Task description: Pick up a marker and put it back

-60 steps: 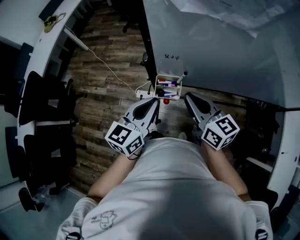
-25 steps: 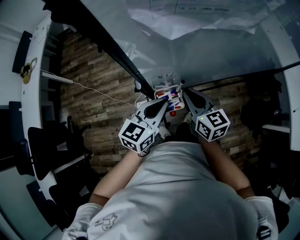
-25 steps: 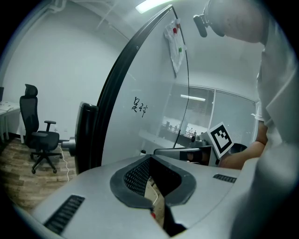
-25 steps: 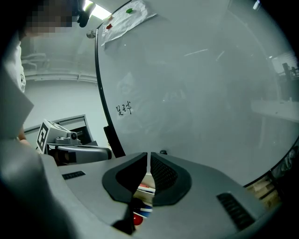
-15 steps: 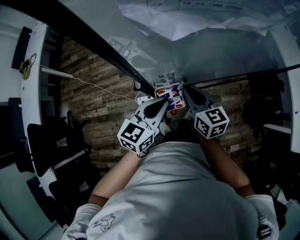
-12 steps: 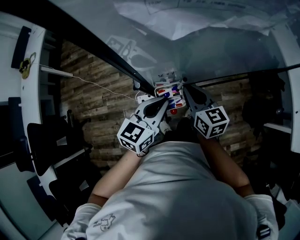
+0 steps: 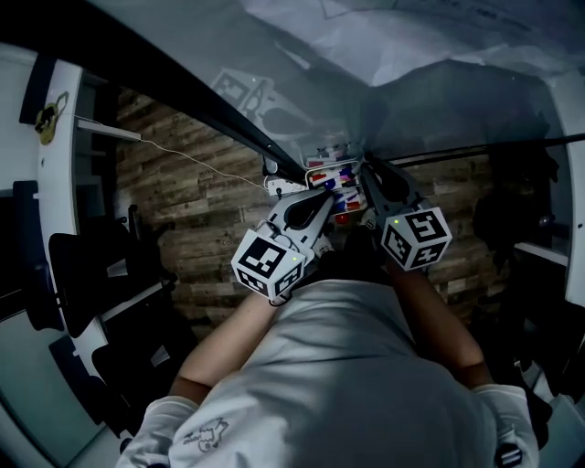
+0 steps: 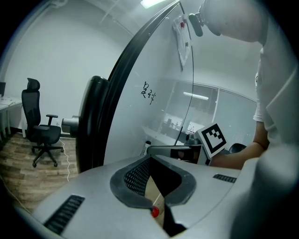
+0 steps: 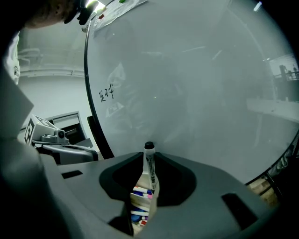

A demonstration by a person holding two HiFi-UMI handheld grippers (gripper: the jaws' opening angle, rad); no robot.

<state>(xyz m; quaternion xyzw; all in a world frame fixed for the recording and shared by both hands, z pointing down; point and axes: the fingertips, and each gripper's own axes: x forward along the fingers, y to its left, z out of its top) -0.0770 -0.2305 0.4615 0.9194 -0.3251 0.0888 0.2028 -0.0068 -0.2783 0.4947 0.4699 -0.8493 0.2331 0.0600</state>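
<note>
My right claw [image 9: 148, 176] has moved in and now pinches the upright marker [image 9: 149, 161] at twelve o'clock, above its tray [image 9: 139, 183]; lifting's next. Left claw [image 8: 152, 164] closed, empty.

Wood-plank floor [image 7: 196, 196], a thin white cable [image 7: 203, 165] running across it. Big whiteboard [image 9: 196, 93] in a black frame [image 8: 135, 70], small handwriting [image 8: 148, 91] on it, papers [image 7: 439, 37] clipped along the top. White walls [image 8: 51, 51]. Black office chair [image 8: 43, 135] on castors in the back. Ceiling light [image 8: 156, 3] on; the head view is dim.
</note>
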